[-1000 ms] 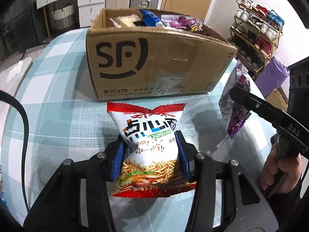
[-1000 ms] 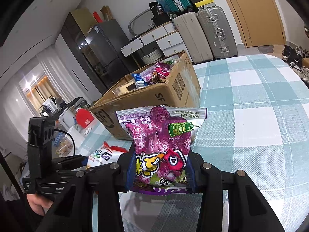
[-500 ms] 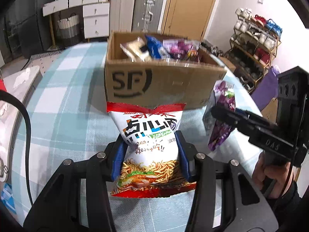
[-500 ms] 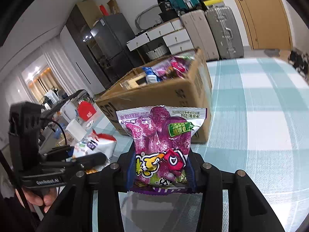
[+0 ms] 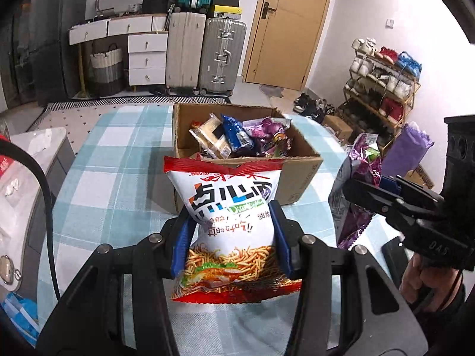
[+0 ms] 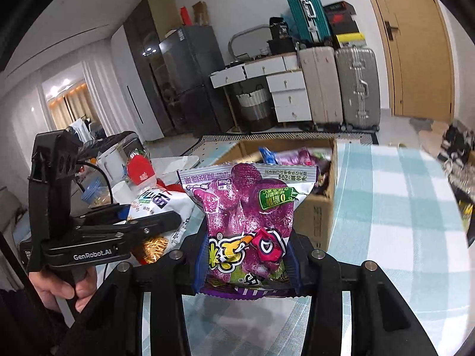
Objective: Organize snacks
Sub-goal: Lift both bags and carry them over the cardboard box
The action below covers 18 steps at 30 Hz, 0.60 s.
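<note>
Two crinkled foil packets are being held above the checked tablecloth (image 5: 118, 160) before an open cardboard box (image 5: 299, 178) of snacks: the left gripper (image 5: 231, 234) is clamping a white-and-red noodle-snack bag (image 5: 228, 207), the right gripper (image 6: 246, 255) a glossy purple chip bag (image 6: 246, 207).

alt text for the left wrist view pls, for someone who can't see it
The left gripper clamps a red-and-white noodle snack bag above a blue checked tablecloth, before an open cardboard box of snacks. At right, the right gripper holds a purple snack bag.
</note>
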Each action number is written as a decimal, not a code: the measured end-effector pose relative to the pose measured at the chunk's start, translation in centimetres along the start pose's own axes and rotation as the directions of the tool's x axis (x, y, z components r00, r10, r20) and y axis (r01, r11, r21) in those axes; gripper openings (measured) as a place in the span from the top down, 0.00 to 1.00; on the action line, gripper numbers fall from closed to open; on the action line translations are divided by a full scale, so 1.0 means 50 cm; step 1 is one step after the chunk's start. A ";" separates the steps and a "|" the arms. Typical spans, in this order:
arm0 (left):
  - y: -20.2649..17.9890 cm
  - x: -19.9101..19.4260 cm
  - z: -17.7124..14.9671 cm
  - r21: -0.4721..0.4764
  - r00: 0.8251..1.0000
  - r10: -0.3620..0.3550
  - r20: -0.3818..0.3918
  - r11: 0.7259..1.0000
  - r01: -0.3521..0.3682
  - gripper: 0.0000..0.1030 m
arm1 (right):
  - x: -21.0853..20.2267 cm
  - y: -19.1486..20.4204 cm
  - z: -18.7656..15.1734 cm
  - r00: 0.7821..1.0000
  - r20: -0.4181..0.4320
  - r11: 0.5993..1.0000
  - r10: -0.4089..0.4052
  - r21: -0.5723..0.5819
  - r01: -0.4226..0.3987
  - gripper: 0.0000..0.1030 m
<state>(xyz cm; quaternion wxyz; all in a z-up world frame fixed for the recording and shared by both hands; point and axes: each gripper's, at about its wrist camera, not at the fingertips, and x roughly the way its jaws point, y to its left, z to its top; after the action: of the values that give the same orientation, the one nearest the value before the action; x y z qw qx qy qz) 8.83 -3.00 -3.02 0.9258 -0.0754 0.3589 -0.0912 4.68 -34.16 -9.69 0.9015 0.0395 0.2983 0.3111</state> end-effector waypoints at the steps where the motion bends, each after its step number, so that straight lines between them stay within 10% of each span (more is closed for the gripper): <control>1: 0.002 -0.013 0.003 -0.007 1.000 -0.010 0.003 1.000 0.010 0.56 | -0.007 0.008 0.004 1.000 0.002 1.000 -0.015 -0.012 0.015 0.58; 18: 0.034 -0.159 0.094 0.060 0.997 0.039 0.062 0.997 -0.043 0.56 | -0.075 0.088 0.070 0.997 0.042 0.995 -0.071 -0.074 0.074 0.58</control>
<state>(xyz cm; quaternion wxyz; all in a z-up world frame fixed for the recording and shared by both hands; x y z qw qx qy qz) 6.46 0.75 5.24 0.9399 -0.0422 0.3290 -0.0807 1.93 -32.42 -3.75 0.9186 0.0008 0.2701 0.2884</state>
